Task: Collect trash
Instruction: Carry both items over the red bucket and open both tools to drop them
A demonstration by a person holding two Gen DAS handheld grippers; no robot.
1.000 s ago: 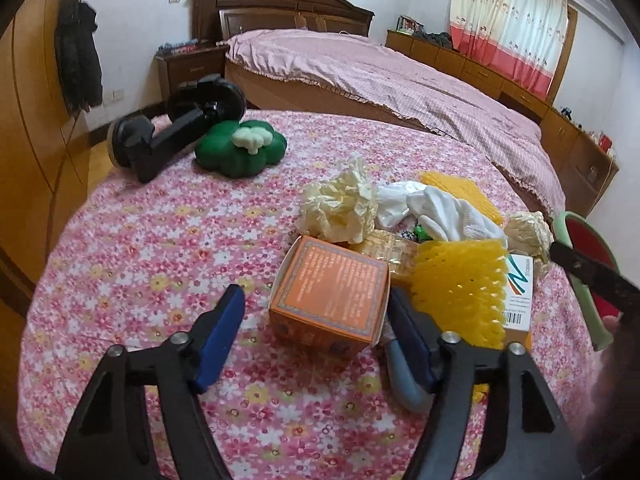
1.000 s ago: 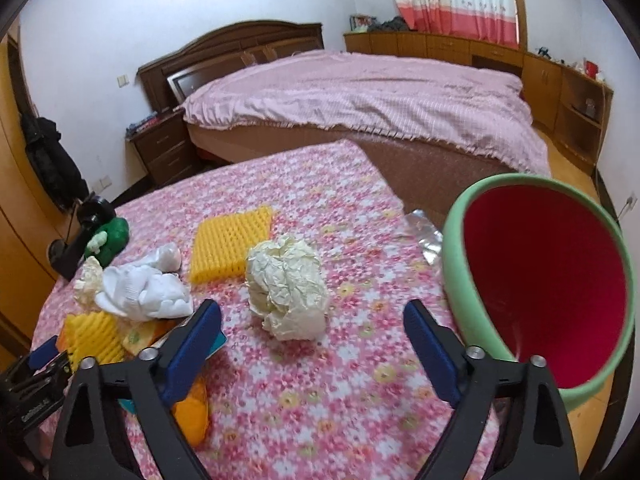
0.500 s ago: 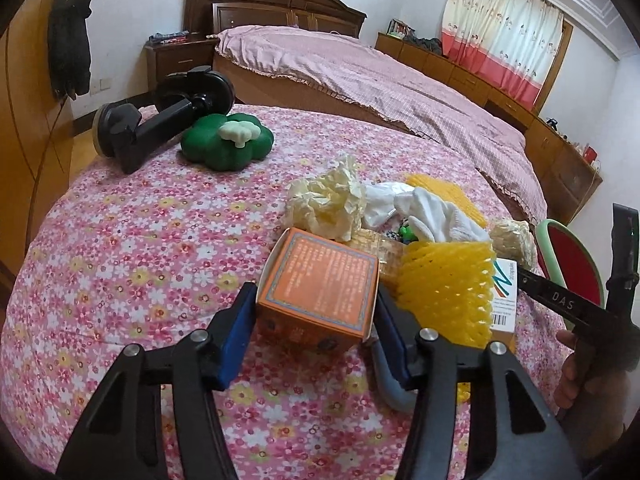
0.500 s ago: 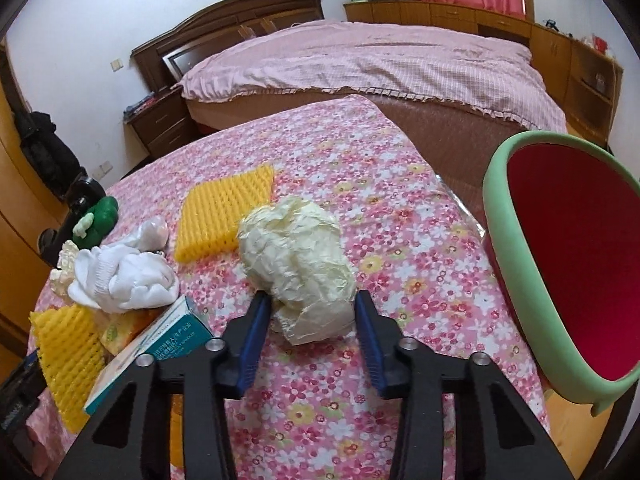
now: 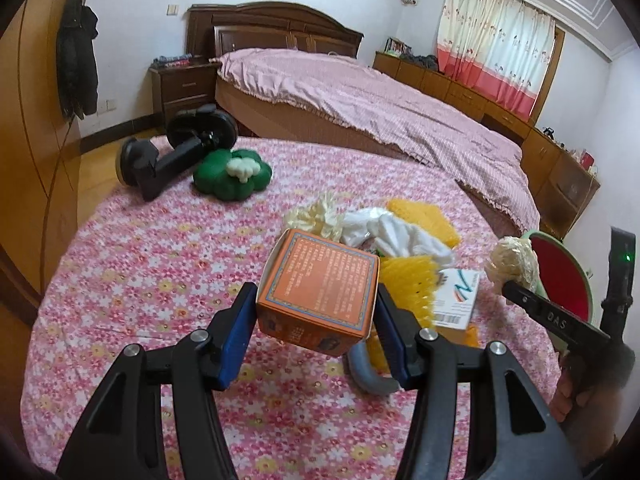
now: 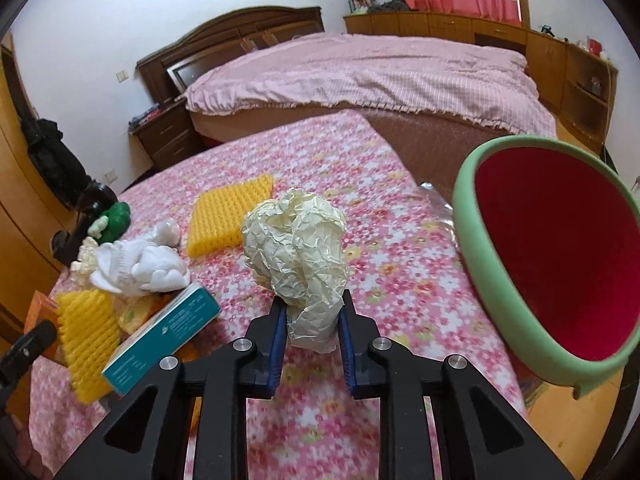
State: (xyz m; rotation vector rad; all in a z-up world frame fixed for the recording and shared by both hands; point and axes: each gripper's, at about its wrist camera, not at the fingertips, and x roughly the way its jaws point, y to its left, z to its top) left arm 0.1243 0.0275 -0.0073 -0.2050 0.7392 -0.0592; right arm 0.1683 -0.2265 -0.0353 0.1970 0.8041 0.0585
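Blue pads point(image 5: 236, 334) of left gripper point(image 5: 316, 334) clamped on either side of orange box point(image 5: 320, 288), lifted clear of floral tablecloth point(image 5: 160, 272). Grey curved piece point(image 5: 370, 376) just under the box, beside the right finger. Right gripper point(image 6: 312, 344) pinched tight on lower end of crumpled cream paper ball point(image 6: 298, 248), the ball raised above the cloth, standing up between the blue pads. Seen also from the left wrist view: same paper ball point(image 5: 512, 266) at the tip of the other tool, close to the bin's rim.

Next out, a heap of rubbish on the cloth: yellow foam net point(image 6: 86, 332) leaning against teal carton point(image 6: 164, 332), white crumpled wrap point(image 6: 140, 264) behind them, a second flat yellow foam net point(image 6: 228, 216) further back and apart from the pile. Cream frilled paper point(image 5: 316, 216) touching the white wrap on its left side in the left wrist view.

Green-rimmed bin with red inside point(image 6: 552, 256) to the right, mouth tilted toward the right wrist camera, off the table's edge.

Farther back on the cloth, green flower-shaped cushion point(image 5: 232, 174) with a small white piece on top, black suction-cup mount point(image 5: 176, 152) lying just beside it.

Beyond the table, bed with pink cover point(image 5: 360, 100), wooden nightstand point(image 5: 180, 88), low wooden cabinets point(image 5: 460, 88) under red-and-white curtains point(image 5: 496, 44).
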